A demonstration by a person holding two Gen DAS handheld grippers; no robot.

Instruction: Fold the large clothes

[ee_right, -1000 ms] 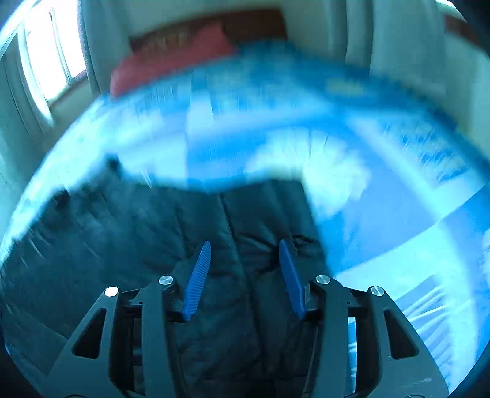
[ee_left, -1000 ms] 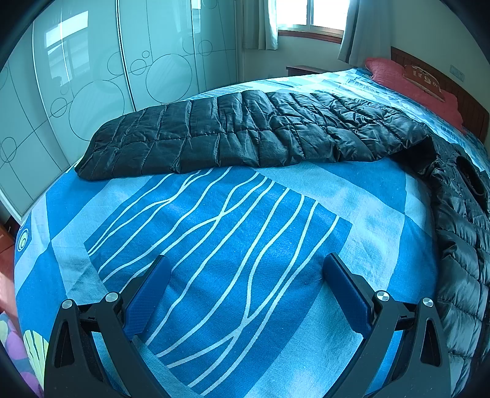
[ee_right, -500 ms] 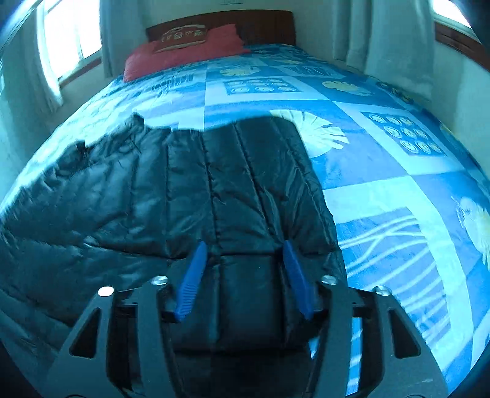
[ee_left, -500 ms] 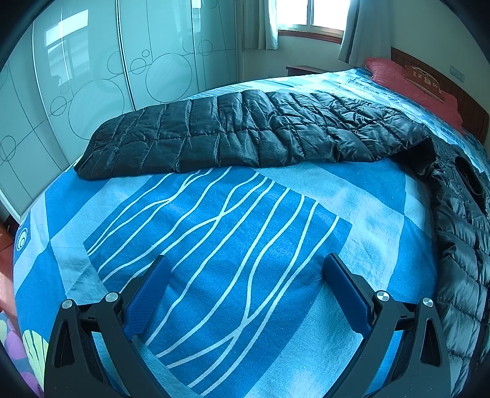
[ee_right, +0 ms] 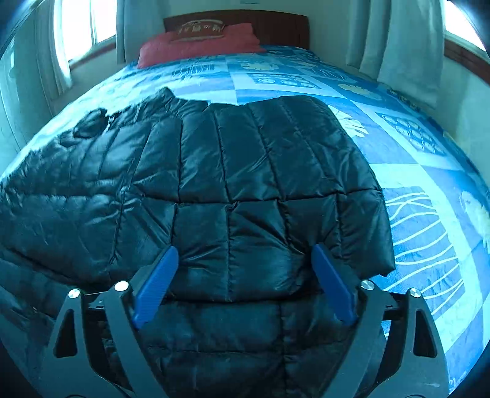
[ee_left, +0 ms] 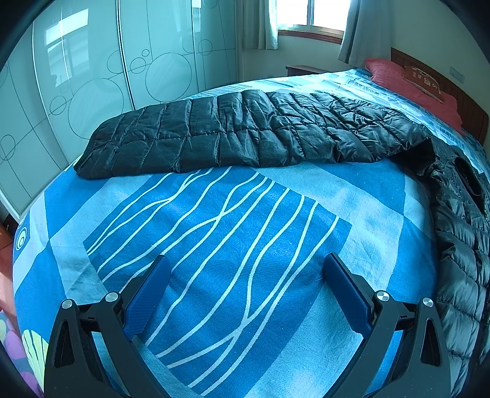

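A large black quilted puffer jacket [ee_left: 245, 134] lies spread on the blue patterned bed [ee_left: 232, 232]. In the left wrist view one long sleeve runs across the far side and the body curves down the right edge. My left gripper [ee_left: 245, 269] is open and empty over bare bedspread, well short of the sleeve. In the right wrist view the jacket [ee_right: 232, 171] fills the middle, with a folded-over part lying on top. My right gripper [ee_right: 245, 260] is open, its blue fingers [ee_right: 156, 281] spread just above the jacket, holding nothing.
A red pillow [ee_right: 199, 43] and wooden headboard [ee_right: 275, 24] stand at the head of the bed. Glass wardrobe doors [ee_left: 92, 76] line the left side. Windows with curtains [ee_right: 398, 39] flank the bed. The bed's near edge [ee_left: 21, 260] drops to the floor at left.
My right gripper has opened wide from a narrower gap and settled over the folded jacket part; the earlier blur is gone. The left gripper has hardly moved.
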